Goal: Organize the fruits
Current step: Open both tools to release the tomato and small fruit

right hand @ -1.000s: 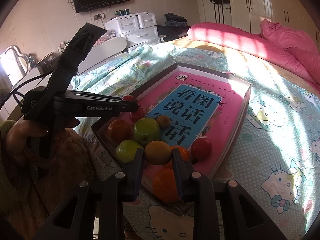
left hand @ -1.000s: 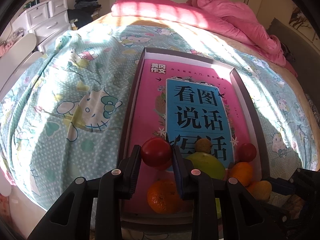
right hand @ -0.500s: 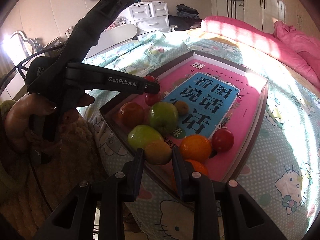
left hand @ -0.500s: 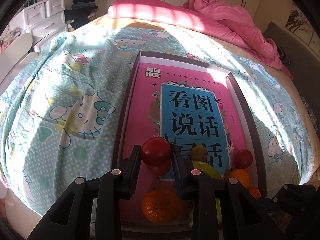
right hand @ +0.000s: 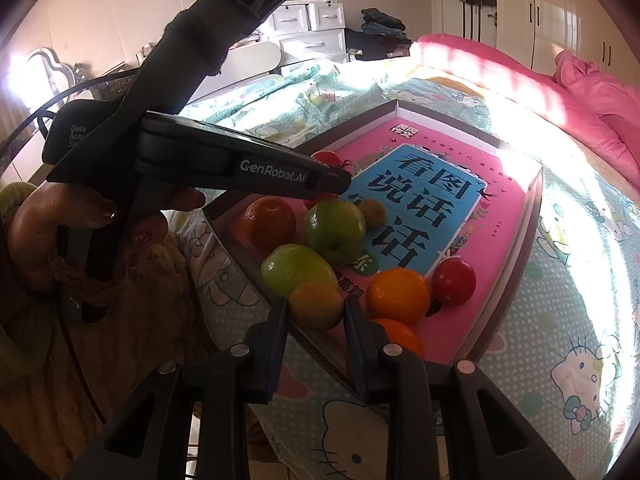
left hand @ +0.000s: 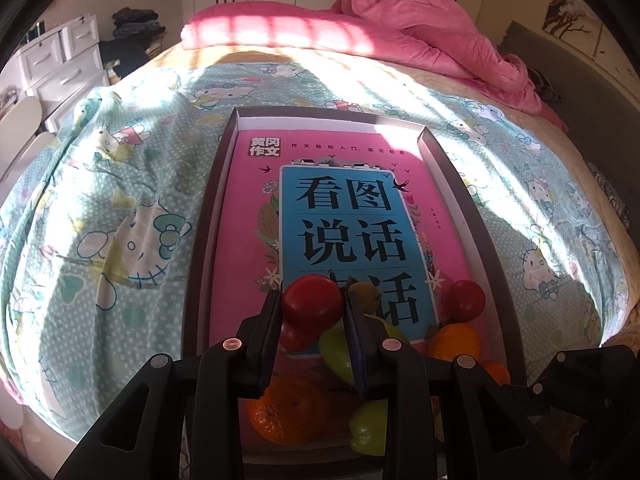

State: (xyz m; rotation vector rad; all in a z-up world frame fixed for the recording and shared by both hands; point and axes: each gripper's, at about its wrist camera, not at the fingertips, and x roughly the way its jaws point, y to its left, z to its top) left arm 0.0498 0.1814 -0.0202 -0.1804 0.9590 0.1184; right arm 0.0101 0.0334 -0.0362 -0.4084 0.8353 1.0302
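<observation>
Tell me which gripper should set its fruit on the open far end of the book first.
Left, probably. The left gripper holds its red tomato over the pink book, while the right gripper holds its yellow-orange fruit at the tray's near edge.

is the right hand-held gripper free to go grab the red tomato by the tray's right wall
Probably not yet: the right hand-held gripper is shut on a yellow-orange fruit. The red tomato sits uncovered beside an orange, so the way looks clear once it lets go.
</observation>
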